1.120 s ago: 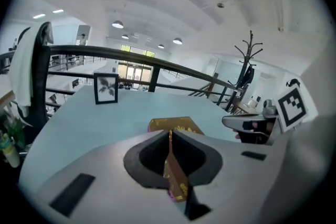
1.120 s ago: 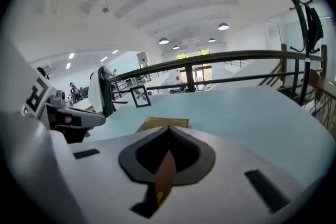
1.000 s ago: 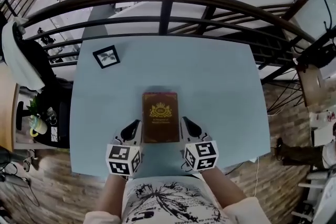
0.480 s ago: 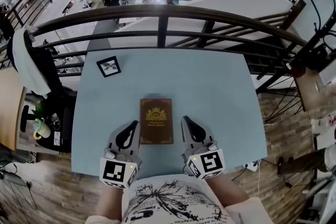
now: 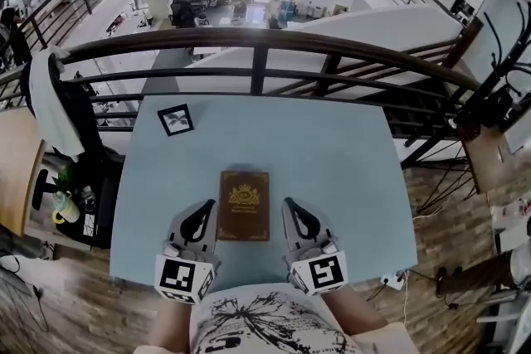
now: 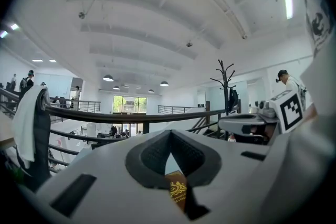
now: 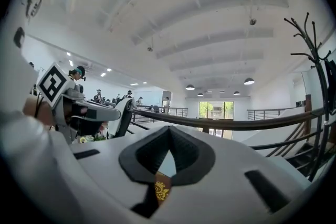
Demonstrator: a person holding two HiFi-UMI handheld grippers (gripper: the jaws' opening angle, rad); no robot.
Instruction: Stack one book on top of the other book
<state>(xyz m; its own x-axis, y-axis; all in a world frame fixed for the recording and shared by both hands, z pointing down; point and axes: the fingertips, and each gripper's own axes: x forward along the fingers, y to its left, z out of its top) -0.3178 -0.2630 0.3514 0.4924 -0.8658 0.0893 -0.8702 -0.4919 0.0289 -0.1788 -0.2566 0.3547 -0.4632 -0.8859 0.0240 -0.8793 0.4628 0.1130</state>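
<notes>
Now a brown book [image 5: 243, 206] lies by the table's [image 5: 348, 170] near edge between the left gripper [image 5: 202, 215] and the right gripper [image 5: 294, 211], both pressed together and empty.

We hold our left gripper [image 5: 207, 205] and our right gripper [image 5: 289, 202] low in front of our body, level with each other and apart, both pointing forward. On each, the two jaws are closed, tips touching. The marker cubes [image 5: 182, 278] sit nearest us, and our bare forearms [image 5: 172, 326] run back from them toward our torso.
</notes>
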